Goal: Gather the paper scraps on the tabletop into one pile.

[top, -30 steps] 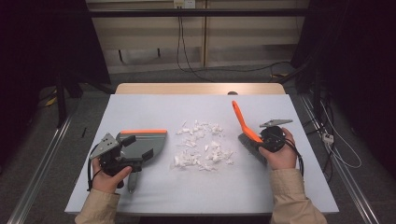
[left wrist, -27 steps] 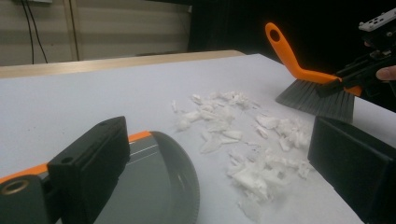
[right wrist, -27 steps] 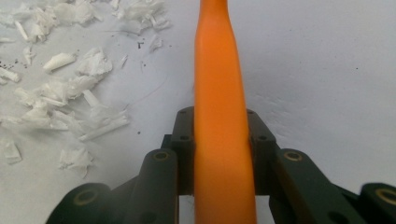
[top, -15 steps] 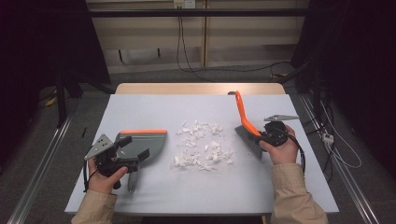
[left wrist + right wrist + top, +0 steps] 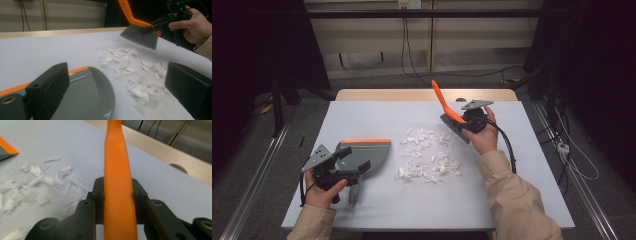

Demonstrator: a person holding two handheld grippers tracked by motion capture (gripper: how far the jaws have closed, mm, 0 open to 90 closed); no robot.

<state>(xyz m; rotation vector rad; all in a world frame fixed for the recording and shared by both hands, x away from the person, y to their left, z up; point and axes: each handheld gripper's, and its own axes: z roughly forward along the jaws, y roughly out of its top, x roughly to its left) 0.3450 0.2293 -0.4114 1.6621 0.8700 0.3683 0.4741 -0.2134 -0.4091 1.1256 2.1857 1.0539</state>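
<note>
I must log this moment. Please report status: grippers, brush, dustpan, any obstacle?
Right gripper shut on brush, raised beyond white scraps. Left gripper holds dustpan flat on table. Nothing between.

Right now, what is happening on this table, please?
A person is sweeping up white paper scraps. The right tongs grip an orange-handled brush, lifted just beyond the pile. The left tongs hold a grey dustpan flat on the table, its mouth toward the scraps. Nothing has been swept in yet.

The high view is looking forward and down on the whole table point(image 5: 362, 210). Both gripper views are sitting low and close, each facing the white scraps point(image 5: 429, 156) point(image 5: 136, 72) point(image 5: 32, 187), which all three are sharing.
</note>
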